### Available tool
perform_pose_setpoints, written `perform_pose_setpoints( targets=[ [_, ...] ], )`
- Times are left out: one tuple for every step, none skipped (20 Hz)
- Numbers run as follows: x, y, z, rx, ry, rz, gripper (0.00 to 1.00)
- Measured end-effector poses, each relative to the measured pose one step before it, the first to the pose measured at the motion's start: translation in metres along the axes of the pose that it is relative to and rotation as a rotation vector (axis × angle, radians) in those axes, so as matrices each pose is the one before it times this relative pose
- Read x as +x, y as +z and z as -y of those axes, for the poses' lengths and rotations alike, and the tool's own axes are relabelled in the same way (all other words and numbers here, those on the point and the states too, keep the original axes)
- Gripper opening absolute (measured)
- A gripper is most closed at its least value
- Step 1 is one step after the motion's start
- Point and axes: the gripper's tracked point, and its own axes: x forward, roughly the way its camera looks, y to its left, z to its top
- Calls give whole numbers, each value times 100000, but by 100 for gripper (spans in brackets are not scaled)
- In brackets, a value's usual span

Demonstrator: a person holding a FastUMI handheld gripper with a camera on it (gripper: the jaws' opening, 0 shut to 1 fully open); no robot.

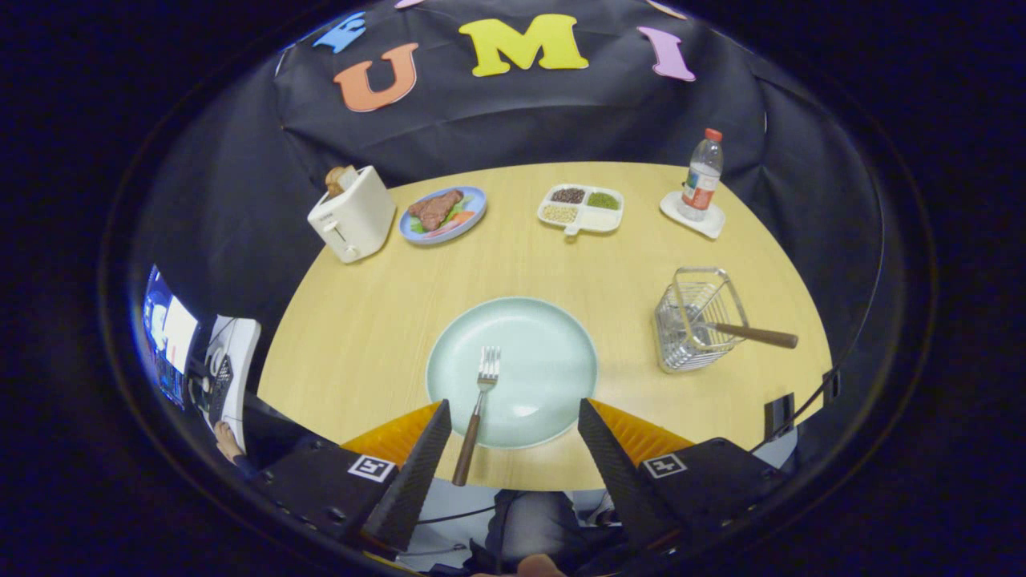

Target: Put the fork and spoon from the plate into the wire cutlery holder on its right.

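Gripper view shows our gripper (511,437) spread wide with nothing between its fingers, hanging over the table's (361,320) near edge, where the fork (478,409) lies on the pale green plate (545,353), wooden handle jutting past the rim toward us. The wire cutlery holder (696,320) near the table's right edge already has a wooden-handled utensil (749,334), probably the spoon. We judge the fork light, stiff and slick at its tines, so we would pinch the handle.
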Motion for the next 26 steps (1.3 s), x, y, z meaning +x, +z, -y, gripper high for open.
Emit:
perform_pose_setpoints(
  targets=[
    [829, -464, -756, 327, 796, -1219, 96],
    [836, -341, -445, 254, -124, -659, 96],
    [970, -463, -468, 113, 20, -1184, 96],
    [1018, -480, -171, 320, -406, -1570, 96],
    [754, -415, -78, 521, -557, -1736, 95],
    [879, -208, -138, 635, -301, -1022, 96],
    [517, -68, 33, 253, -609, -337, 95],
    [504, 21, 87, 261, -536, -611, 95],
    [543, -16, 100, 552, -747, -226, 95],
    [455, 5, 255, 696, -1220, -436, 92],
    [529, 16, -21, 365, -375, -646, 89],
    [438, -221, 95, 301, -647, -1149, 88],
    [419, -272, 69, 392, -446, -766, 83],
    [391, -254, 3, 65, -701, -1050, 82],
    [340, -259, 261, -347, -1647, -1223, 74],
    [213, -39, 174, 135, -1259, -604, 69],
    [272, -120, -91, -40, -613, -591, 60],
    [139, -99, 18, -357, -609, -497, 50],
    [33, -133, 83, -217, -345, -704, 40],
    [120, -93, -20, -46, 268, -624, 29],
    [60, -101, -62, -249, 377, -303, 19],
    [-99, 40, -124, -811, 772, -344, 12],
    [3, -107, -53, -279, 1220, -205, 12],
    [-98, 75, -6, 911, 619, 455, 12],
    [77, 72, -220, -719, 1679, -433, 1],
    [-84, -62, 73, -382, 1151, -533, 1]
  ],
)
